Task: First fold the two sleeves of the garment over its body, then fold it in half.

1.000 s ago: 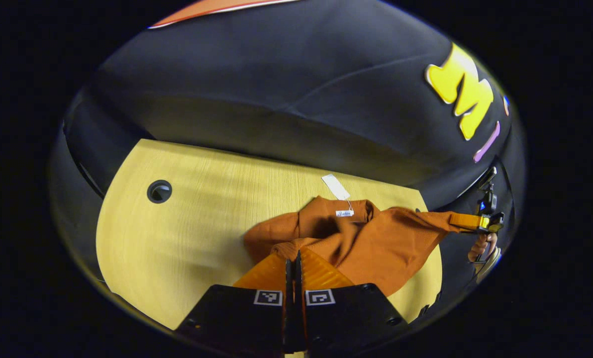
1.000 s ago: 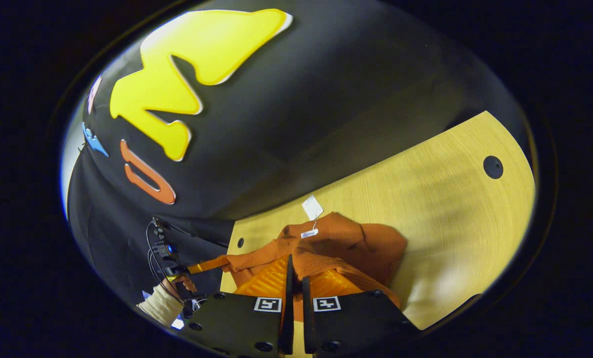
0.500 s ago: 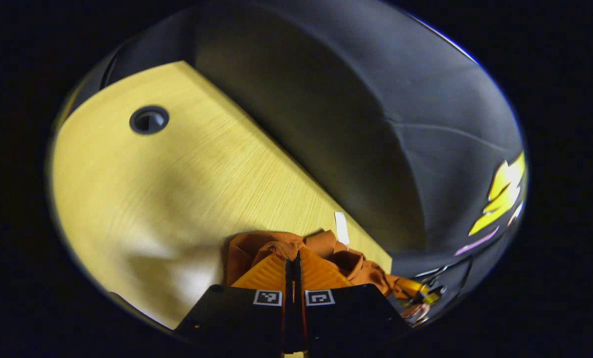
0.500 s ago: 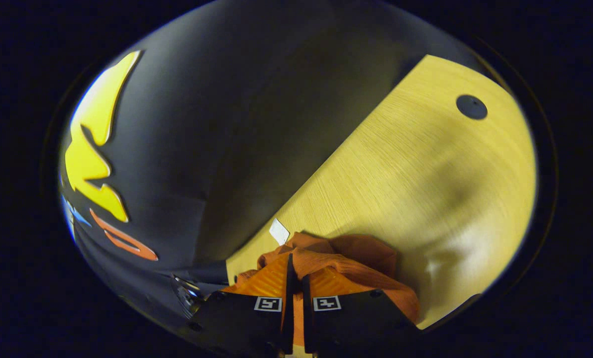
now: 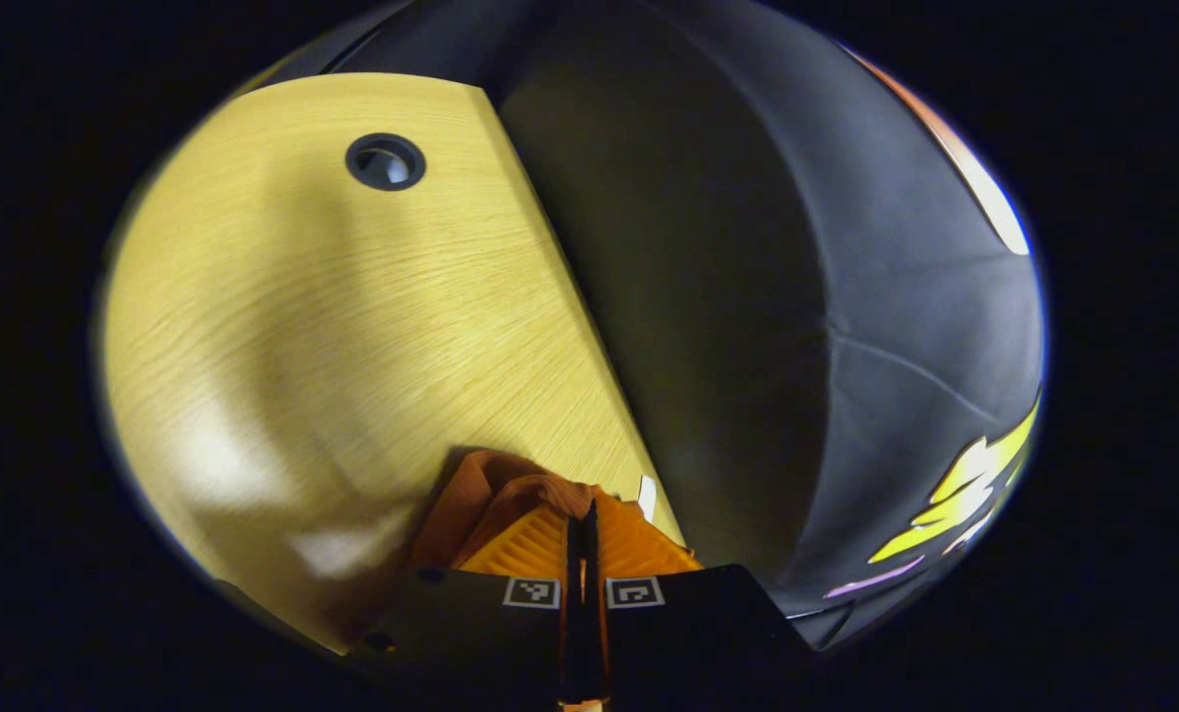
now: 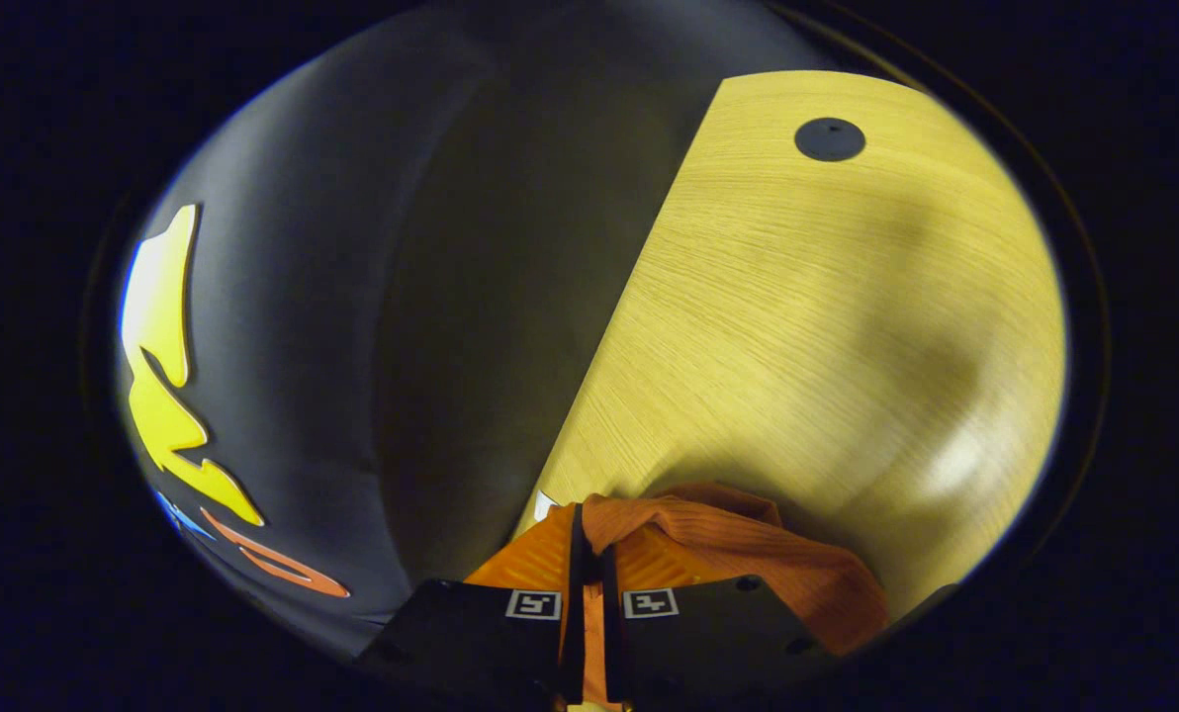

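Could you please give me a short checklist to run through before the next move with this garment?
1. Left gripper shut on the garment: ok, fabric bunches around its closed fingers.
2. Right gripper shut on the garment: ok, cloth sits between its fingers and drapes over one of them.
3. Table ahead bare for laying the fold: ok; nothing lies there apart from the round cable cap.
4. Sleeves folded flat over the body: cannot tell, the cloth is bunched.
5. Paper tag free of the grip: ok in the left gripper view, beside the fingers.
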